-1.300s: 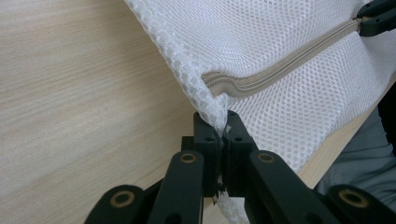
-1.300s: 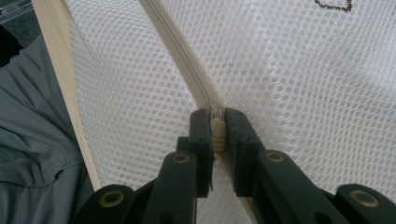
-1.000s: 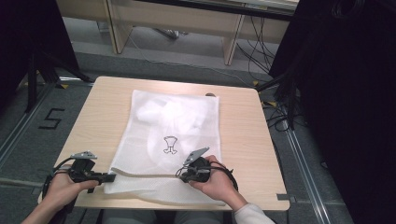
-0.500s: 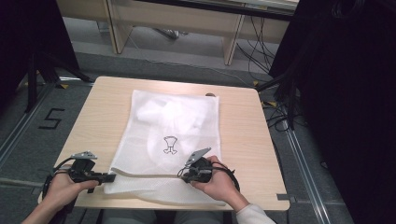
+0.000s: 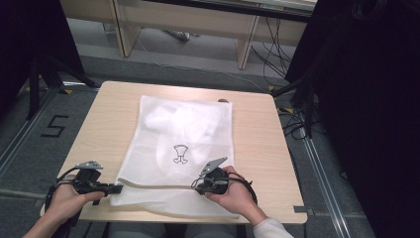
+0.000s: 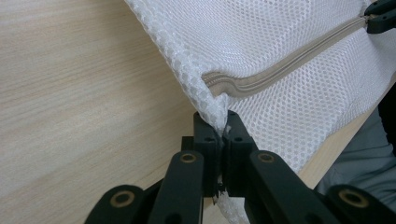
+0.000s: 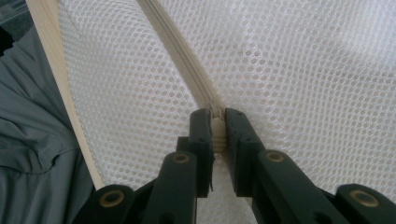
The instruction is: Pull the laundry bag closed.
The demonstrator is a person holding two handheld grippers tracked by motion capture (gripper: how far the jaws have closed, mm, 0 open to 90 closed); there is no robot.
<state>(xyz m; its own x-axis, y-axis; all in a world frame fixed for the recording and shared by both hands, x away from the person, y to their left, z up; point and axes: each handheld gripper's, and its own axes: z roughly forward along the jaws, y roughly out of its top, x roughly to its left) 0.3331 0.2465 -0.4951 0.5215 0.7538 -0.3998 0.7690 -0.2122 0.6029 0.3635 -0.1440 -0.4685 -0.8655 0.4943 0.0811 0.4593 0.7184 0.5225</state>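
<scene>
Clearly soft and light, the white mesh laundry bag [image 5: 181, 148] lies flat on the pale wooden table [image 5: 257, 144], its near edge overhanging; limp netting will probably bunch unless held taut; the left gripper [image 5: 116, 188] pinches the bag's corner [image 6: 212, 109], the right gripper [image 5: 198, 184] nips the beige zipper's [image 5: 153, 186] slider [image 7: 218, 126]; those 2 holds look best.

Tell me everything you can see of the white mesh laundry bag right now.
The white mesh laundry bag lies flat on the light wooden table, its near edge slightly overhanging. It is see-through honeycomb netting with pale contents inside, a small black printed symbol and a beige zip along the near end. The left gripper pinches its corner; the right gripper clamps the zip's slider.
</scene>
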